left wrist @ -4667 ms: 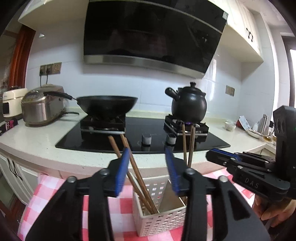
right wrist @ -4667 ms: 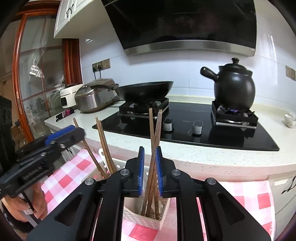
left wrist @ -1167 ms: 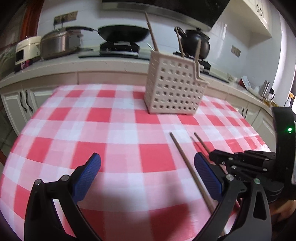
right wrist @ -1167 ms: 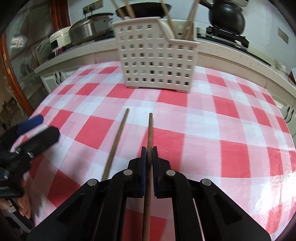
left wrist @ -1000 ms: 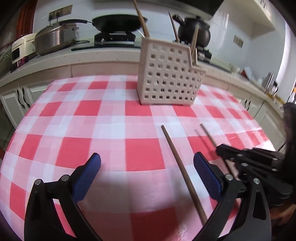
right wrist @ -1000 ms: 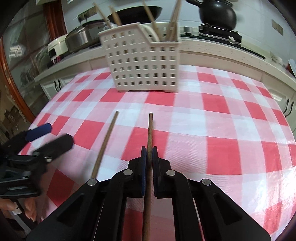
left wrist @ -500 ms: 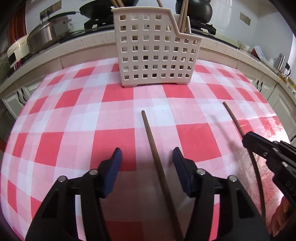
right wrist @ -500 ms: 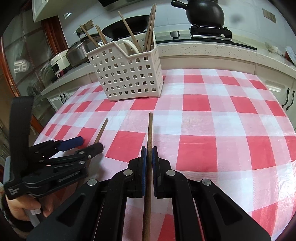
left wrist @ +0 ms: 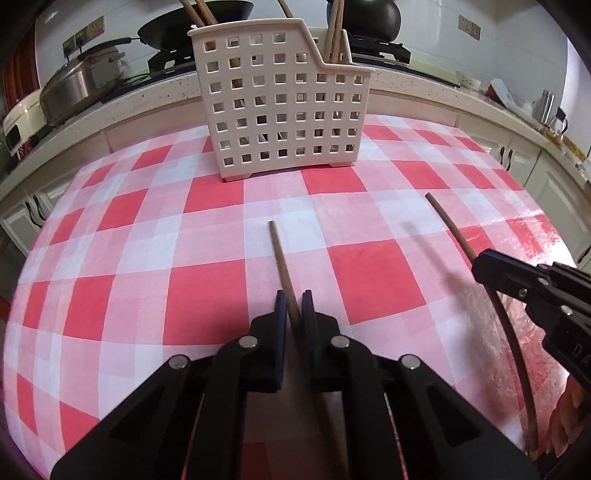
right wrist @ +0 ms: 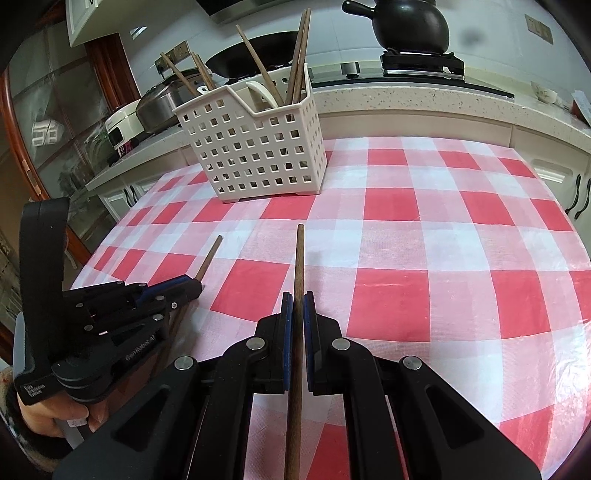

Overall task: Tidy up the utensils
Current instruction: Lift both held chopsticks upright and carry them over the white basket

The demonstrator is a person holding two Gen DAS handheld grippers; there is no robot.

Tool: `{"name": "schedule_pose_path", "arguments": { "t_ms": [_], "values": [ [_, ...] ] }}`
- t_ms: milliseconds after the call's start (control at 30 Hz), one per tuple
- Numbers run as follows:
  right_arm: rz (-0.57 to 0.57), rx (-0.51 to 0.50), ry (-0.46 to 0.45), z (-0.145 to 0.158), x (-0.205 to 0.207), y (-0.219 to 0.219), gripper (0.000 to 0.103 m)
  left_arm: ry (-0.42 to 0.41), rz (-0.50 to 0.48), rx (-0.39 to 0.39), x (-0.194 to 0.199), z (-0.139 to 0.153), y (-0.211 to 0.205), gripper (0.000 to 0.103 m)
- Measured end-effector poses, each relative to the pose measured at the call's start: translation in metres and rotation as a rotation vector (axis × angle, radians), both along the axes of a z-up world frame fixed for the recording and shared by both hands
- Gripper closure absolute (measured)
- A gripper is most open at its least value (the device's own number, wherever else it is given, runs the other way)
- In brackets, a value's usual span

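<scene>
A white perforated utensil basket [left wrist: 280, 107] stands on the red-checked tablecloth [left wrist: 122, 251] and holds several chopsticks and a white spoon; it also shows in the right wrist view [right wrist: 255, 151]. My left gripper [left wrist: 293, 306] is shut on a light brown chopstick [left wrist: 279, 254] that points toward the basket. My right gripper [right wrist: 297, 310] is shut on a dark brown chopstick [right wrist: 298, 266] held just above the cloth. Each gripper shows in the other's view, the right one [left wrist: 480, 266] and the left one [right wrist: 192, 286].
A stone counter [right wrist: 424, 99] runs behind the table with a hob, a black wok [left wrist: 173, 26], a black clay pot [right wrist: 410, 22] and a rice cooker [left wrist: 74, 88]. White cabinet doors [right wrist: 554, 177] are below it. Bottles [left wrist: 546, 107] stand at the far right.
My left gripper has closed on the light brown chopstick lying on the cloth. My right gripper keeps its hold on the dark chopstick and has lifted slightly.
</scene>
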State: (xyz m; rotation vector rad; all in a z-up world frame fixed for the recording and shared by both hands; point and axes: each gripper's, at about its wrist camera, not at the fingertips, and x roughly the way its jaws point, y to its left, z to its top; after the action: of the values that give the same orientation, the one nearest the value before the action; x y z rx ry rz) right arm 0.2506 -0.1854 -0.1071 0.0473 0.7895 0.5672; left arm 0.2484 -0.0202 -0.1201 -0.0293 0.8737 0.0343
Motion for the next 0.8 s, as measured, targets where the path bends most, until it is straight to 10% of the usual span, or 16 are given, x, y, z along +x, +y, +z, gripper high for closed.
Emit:
{"name": "schedule_pose_path", "arguments": {
  "t_ms": [800],
  "values": [
    [0.015,0.035,-0.157,0.066,-0.010,0.021,0.097,-0.259,-0.016,-0.132,-0.039,0.088,0.033,0.097]
  ]
}}
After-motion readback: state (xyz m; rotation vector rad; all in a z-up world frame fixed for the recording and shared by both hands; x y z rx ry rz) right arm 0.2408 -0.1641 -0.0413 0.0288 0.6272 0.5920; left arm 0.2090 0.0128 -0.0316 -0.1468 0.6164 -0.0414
